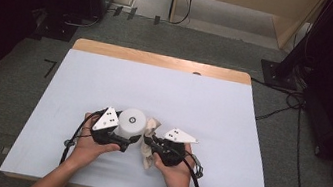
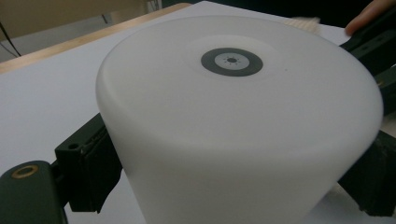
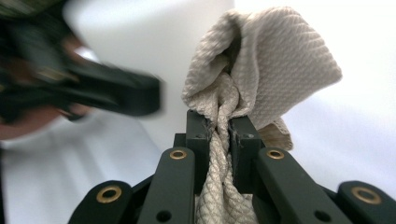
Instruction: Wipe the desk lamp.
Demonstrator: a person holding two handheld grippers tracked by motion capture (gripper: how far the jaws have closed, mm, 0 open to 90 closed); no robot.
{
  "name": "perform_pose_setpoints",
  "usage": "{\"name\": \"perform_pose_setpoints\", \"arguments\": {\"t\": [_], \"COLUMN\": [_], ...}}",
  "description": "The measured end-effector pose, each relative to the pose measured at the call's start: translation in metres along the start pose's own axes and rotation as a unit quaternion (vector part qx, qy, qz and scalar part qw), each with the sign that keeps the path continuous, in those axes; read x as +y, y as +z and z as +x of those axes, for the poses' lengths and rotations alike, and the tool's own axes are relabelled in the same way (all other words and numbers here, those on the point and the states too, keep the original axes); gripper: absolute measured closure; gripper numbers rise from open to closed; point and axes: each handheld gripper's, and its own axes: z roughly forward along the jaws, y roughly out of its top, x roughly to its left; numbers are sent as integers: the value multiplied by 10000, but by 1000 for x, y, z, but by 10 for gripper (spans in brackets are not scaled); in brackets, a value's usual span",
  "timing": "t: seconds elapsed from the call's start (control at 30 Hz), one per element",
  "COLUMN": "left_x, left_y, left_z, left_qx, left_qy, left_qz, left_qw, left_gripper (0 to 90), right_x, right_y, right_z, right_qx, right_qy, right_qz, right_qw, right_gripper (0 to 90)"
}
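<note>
Two grippers busy: left gripper [image 1: 127,142] clamped round white cylinder [image 1: 131,123] near counter [image 1: 229,134] front edge, right gripper [image 1: 148,141] pinching beige cloth [image 3: 261,70] touching cylinder's side. Wiping prob underway, not done imo.

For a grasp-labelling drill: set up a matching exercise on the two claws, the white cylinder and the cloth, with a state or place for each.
Things:
1. left claw
2. right claw
3. white cylinder
4. beige cloth

States or places:
A. bunched, pinched between two jaws
B. stands upright on the table
C. shut on the cloth
D. jaws on either side of the cylinder

Pairs: 1-D, 2-C, 3-B, 4-A
</note>
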Motion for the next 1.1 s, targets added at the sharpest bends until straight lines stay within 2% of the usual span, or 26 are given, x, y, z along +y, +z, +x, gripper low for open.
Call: {"name": "perform_pose_setpoints", "arguments": {"t": [0.13,0.2,0.3,0.37,0.47,0.53,0.6,0.67,0.7,0.77,0.9,0.97,1.0,1.03,1.07,1.1], "left_x": [0,0,0,0,0,0,0,0,0,0,0,0,0,0,0,0], "left_y": [0,0,0,0,0,0,0,0,0,0,0,0,0,0,0,0], "left_z": [0,0,0,0,0,0,0,0,0,0,0,0,0,0,0,0], "left_qx": [-8,-12,-14,-14,-13,-12,-13,-16,-13,-10,0,-1,1,1,3,4], "left_qy": [-2,-1,0,-5,-4,-4,-2,-10,-10,-9,-7,-9,-5,-4,-2,-1], "left_qz": [1,5,10,11,20,23,22,22,23,27,32,33,32,33,32,33], "left_qw": [10000,10000,10000,10000,10000,10000,10000,10000,10000,10000,10000,10000,10000,10000,10000,10000], "left_gripper": [79,79,79,79,79,79,79,79,79,79,79,79,79,79,79,79], "right_x": [-6,-6,-4,-4,-1,2,6,10,11,10,4,1,-1,-4,-6,-8], "right_y": [8,6,0,-3,-9,-13,-20,-22,-21,-15,2,10,15,19,21,22], "right_z": [-11,-16,-24,-29,-35,-35,-33,-28,-26,-23,-16,-13,-12,-12,-13,-15], "right_qx": [-330,-590,-1074,-1415,-1640,-1709,-1768,-1803,-1736,-1561,-1527,-1536,-1558,-1661,-1730,-1729], "right_qy": [308,317,216,271,431,454,395,225,160,81,-84,-183,-262,-295,-302,-277], "right_qz": [405,458,502,483,265,81,-239,-365,-348,-203,49,243,426,614,683,632], "right_qw": [9982,9967,9927,9884,9852,9842,9832,9827,9841,9875,9882,9877,9865,9837,9821,9825], "right_gripper": [798,773,696,611,469,407,365,336,329,319,321,320,314,315,321,339]}}
